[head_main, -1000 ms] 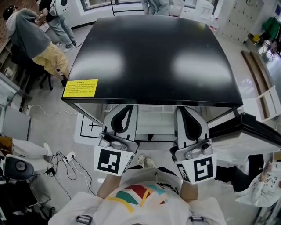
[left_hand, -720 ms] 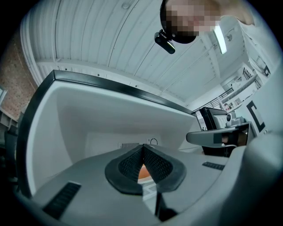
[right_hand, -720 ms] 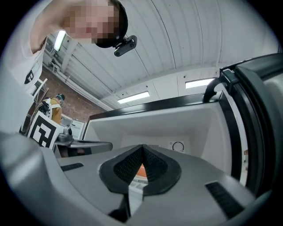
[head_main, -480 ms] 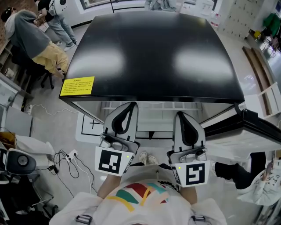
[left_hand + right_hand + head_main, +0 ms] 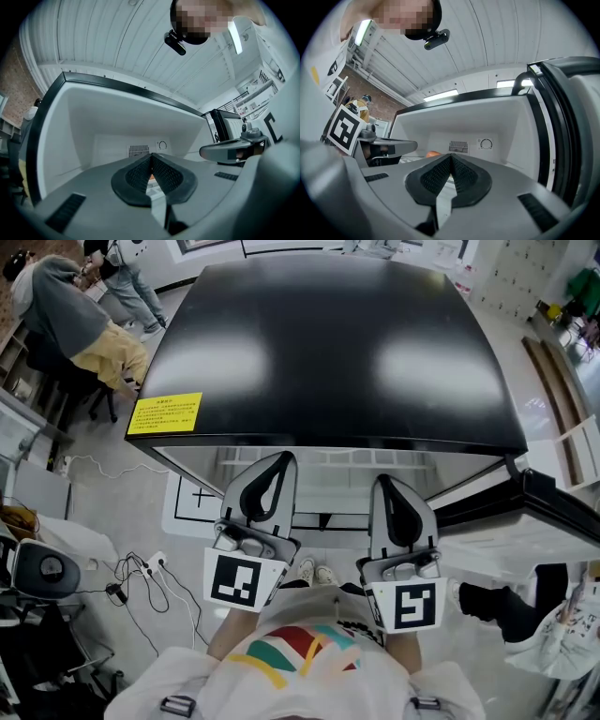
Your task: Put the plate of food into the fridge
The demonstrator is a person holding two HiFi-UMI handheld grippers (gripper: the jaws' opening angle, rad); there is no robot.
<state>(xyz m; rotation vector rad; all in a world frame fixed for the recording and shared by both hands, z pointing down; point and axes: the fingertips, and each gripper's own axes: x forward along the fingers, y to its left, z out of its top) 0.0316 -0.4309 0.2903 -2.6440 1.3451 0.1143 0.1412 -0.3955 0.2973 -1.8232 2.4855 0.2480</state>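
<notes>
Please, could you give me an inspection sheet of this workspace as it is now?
Surface: fridge top black, glossy, with a yellow label.
Job's things: fridge door open; orange food on a shelf inside; plate not made out.
Clutter: nothing seen.
Grippers: left gripper and right gripper both shut, empty, before the opening.
Cables: power strip with cables on the floor.
Surroundings: seated person at upper left.
</notes>
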